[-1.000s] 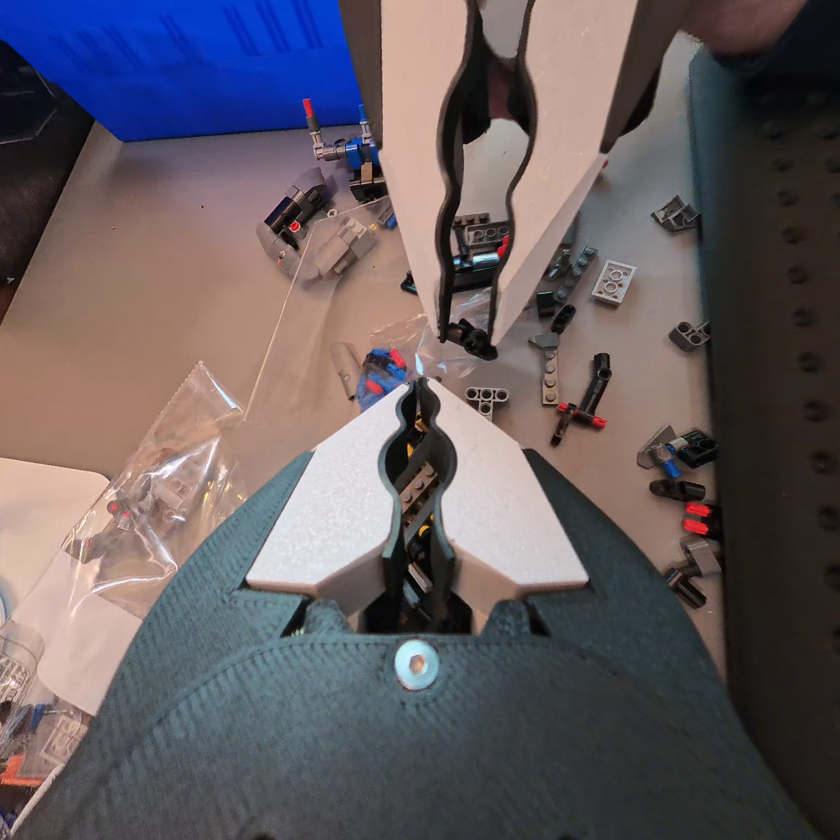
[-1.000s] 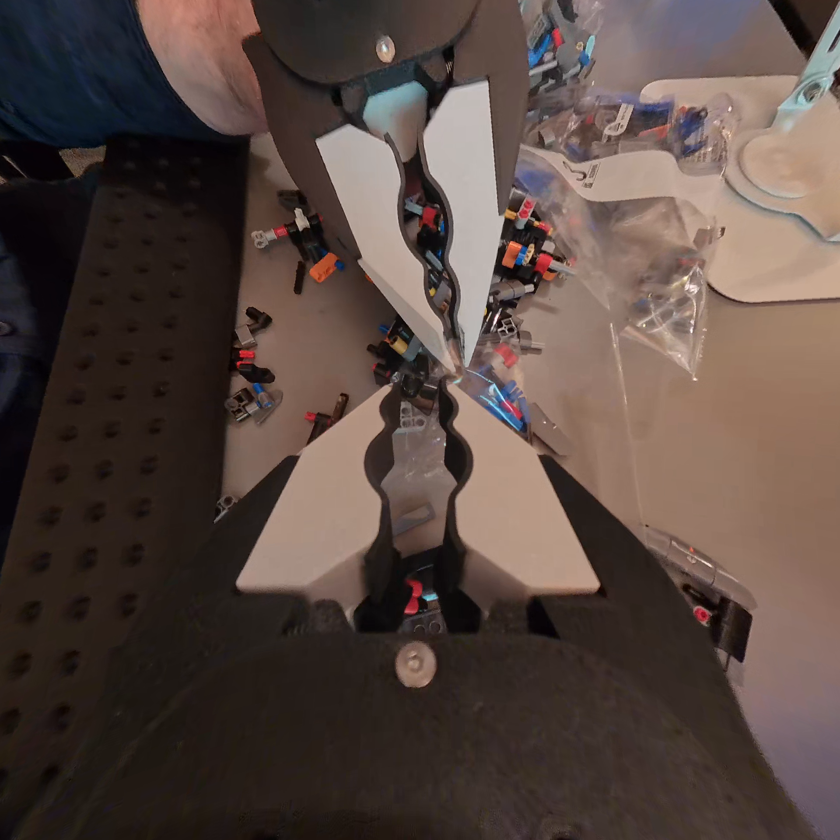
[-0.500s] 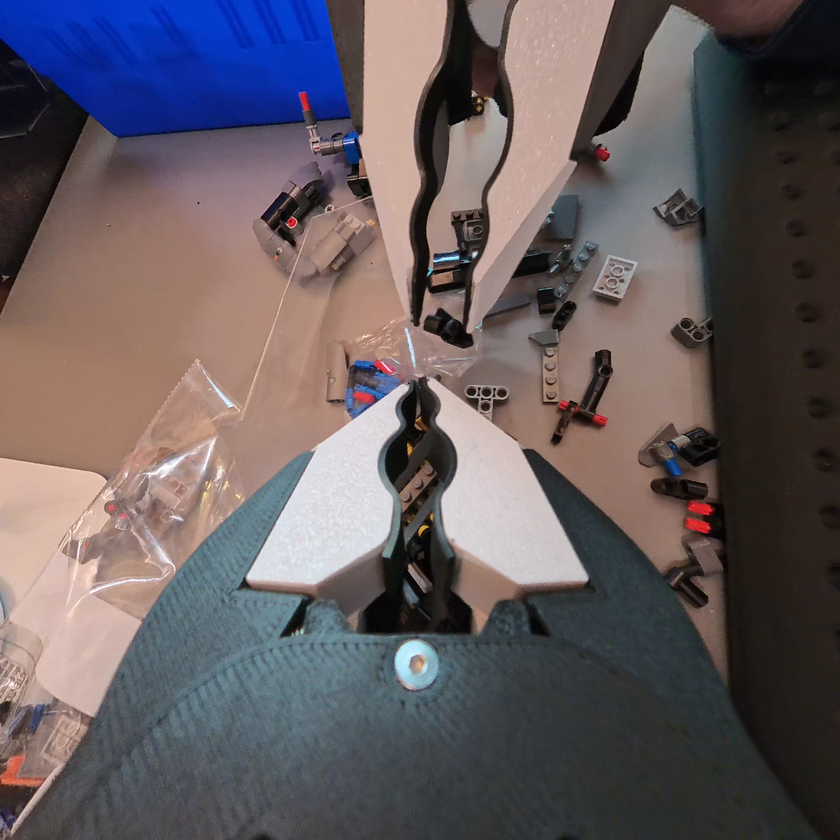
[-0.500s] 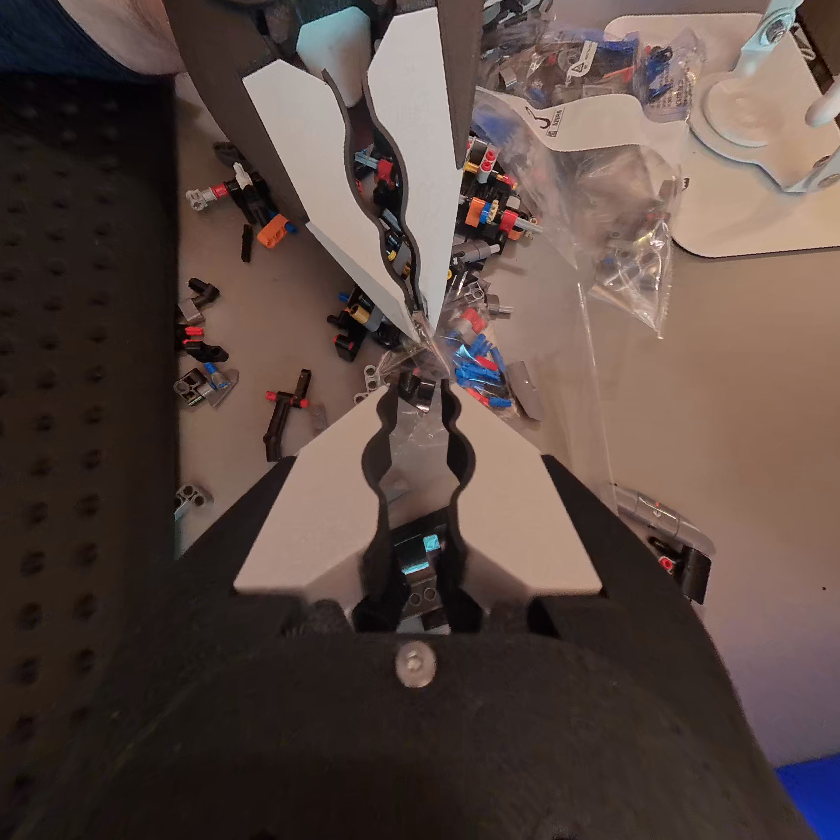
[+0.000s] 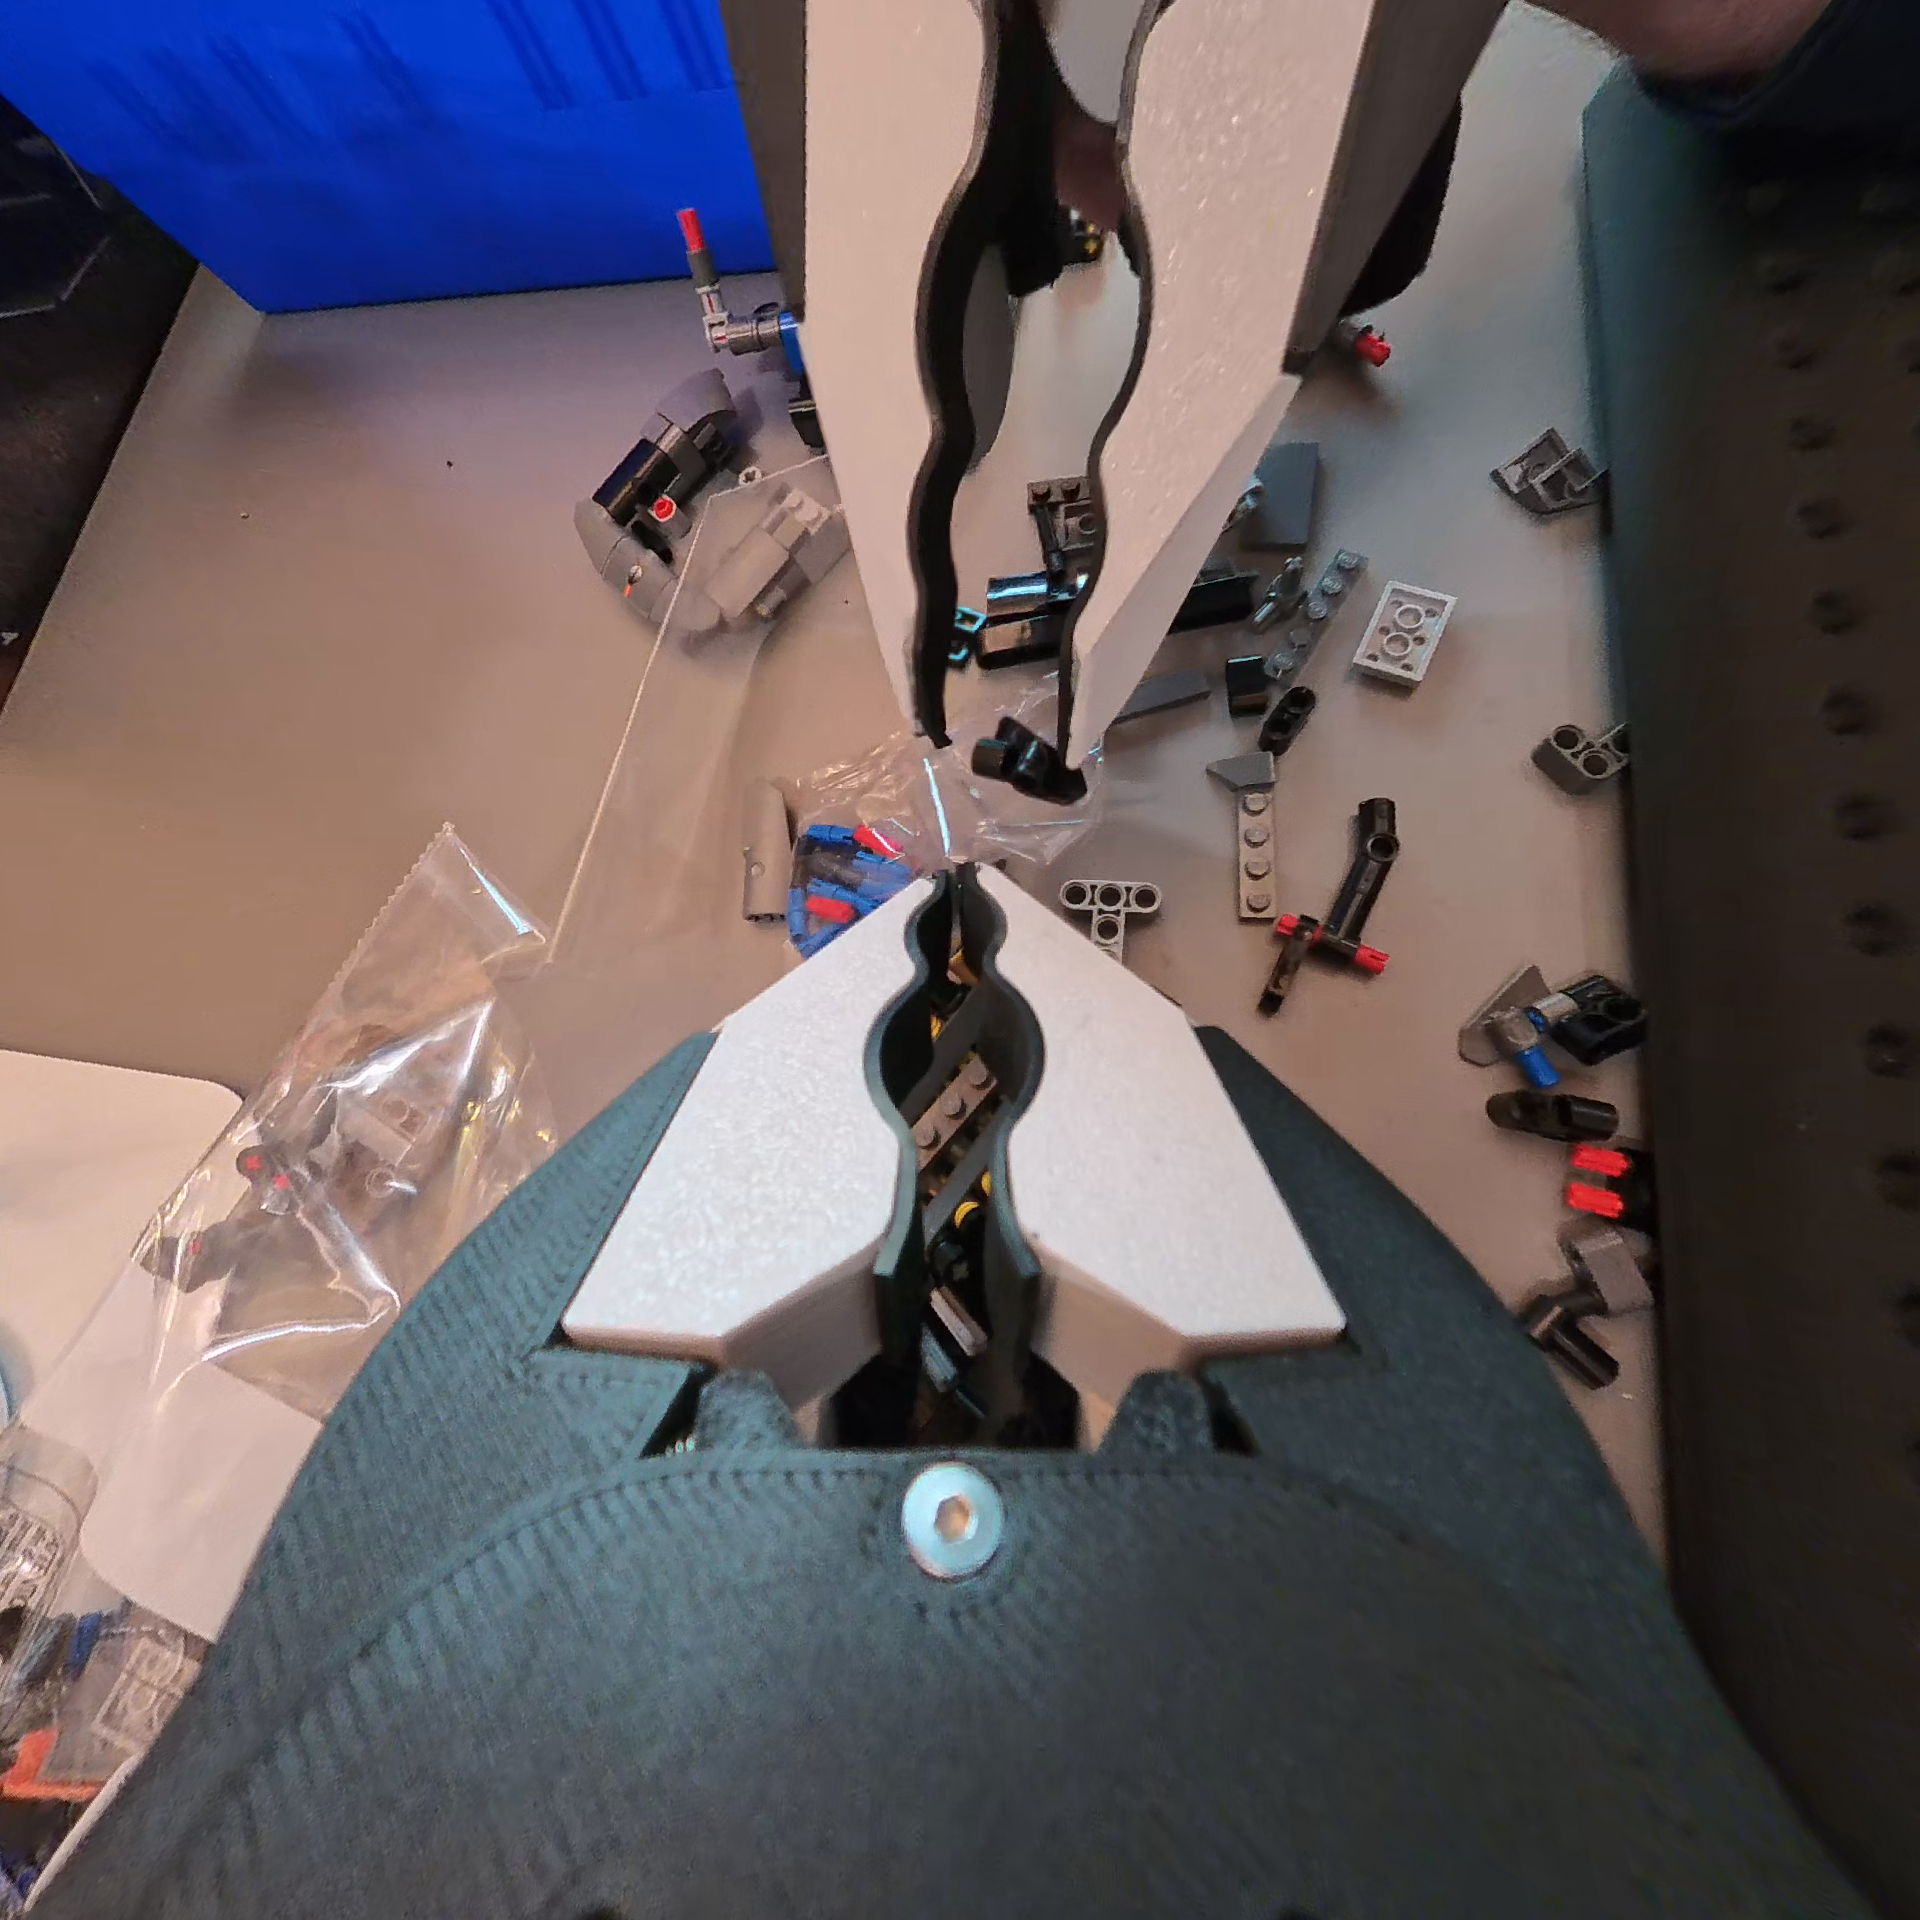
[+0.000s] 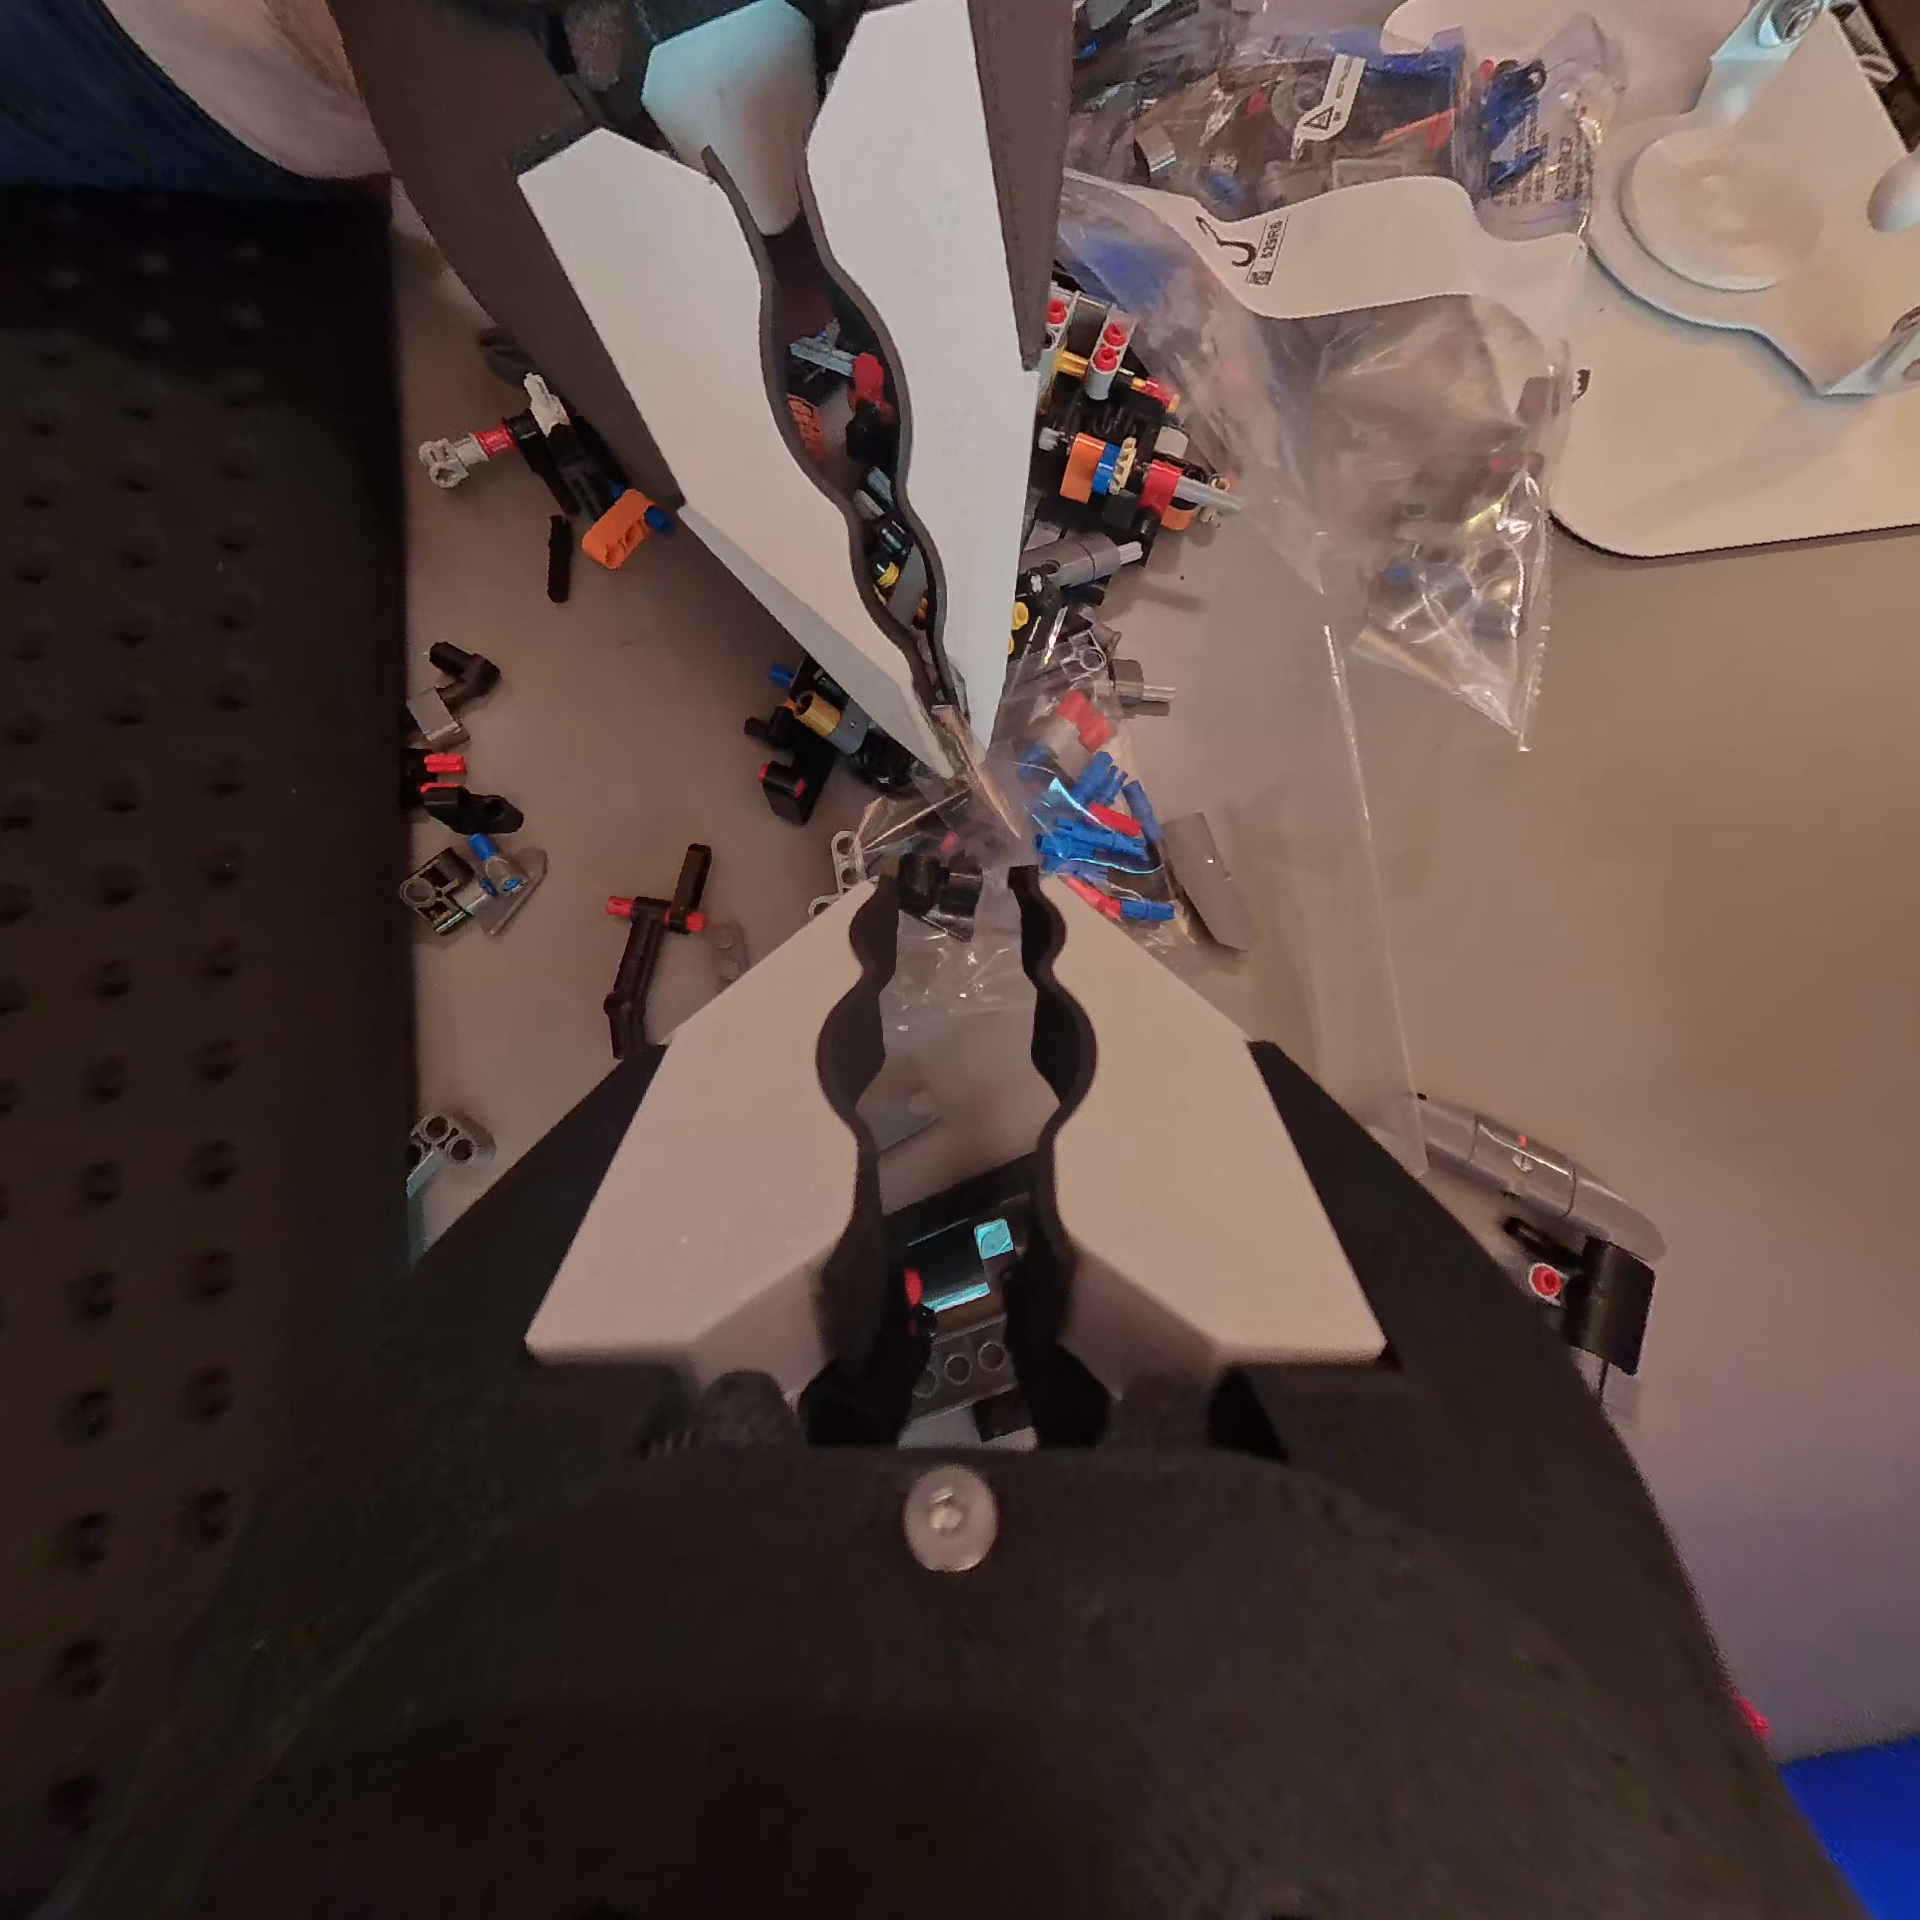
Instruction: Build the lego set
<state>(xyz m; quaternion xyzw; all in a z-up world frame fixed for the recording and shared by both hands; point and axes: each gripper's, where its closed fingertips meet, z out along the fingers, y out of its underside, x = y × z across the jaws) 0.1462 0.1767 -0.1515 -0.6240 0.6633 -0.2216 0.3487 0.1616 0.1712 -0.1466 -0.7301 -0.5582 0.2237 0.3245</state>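
Over the tabletop (image 5: 312, 623), the left gripper (image 5: 961, 883) pinches a small clear bag (image 5: 935, 810) while the right gripper's (image 6: 951, 883) parted jaws flank a black connector (image 6: 940, 883) beside it, seemingly about to clamp it and pull it out.

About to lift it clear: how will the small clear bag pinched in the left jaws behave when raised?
Likely floppy: the clear bag is crumpled and twisted where the left gripper pinches it. Probably light, seemingly holding only small blue pins. Its film looks glossy, so it might slip from the jaws.
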